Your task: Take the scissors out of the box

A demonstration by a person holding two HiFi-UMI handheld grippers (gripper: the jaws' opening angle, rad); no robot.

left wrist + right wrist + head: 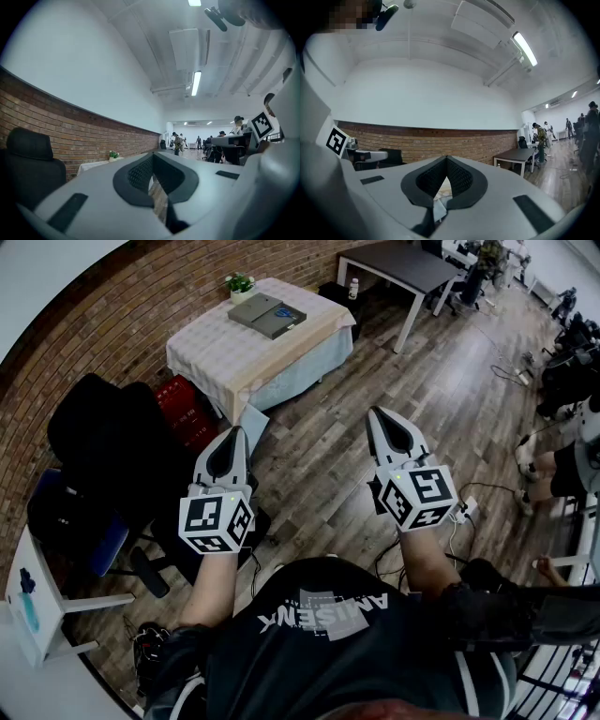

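Note:
A flat grey box [267, 315] lies closed on a table with a pale checked cloth [216, 348], far ahead of me across the wooden floor. No scissors show in any view. My left gripper [237, 432] is held level in the air well short of that table, shut and empty; its own view shows the jaws [152, 155] meeting at the tip. Beside it my right gripper [374, 414] is also level, shut and empty, with the tips together [446, 158].
A small potted plant [240, 283] stands at the cloth table's far corner. A black office chair [103, 427] and a red crate [183, 401] stand left of the path. A dark desk [398, 263] is further back, cables [469, 507] lie on the floor, and people sit at the right.

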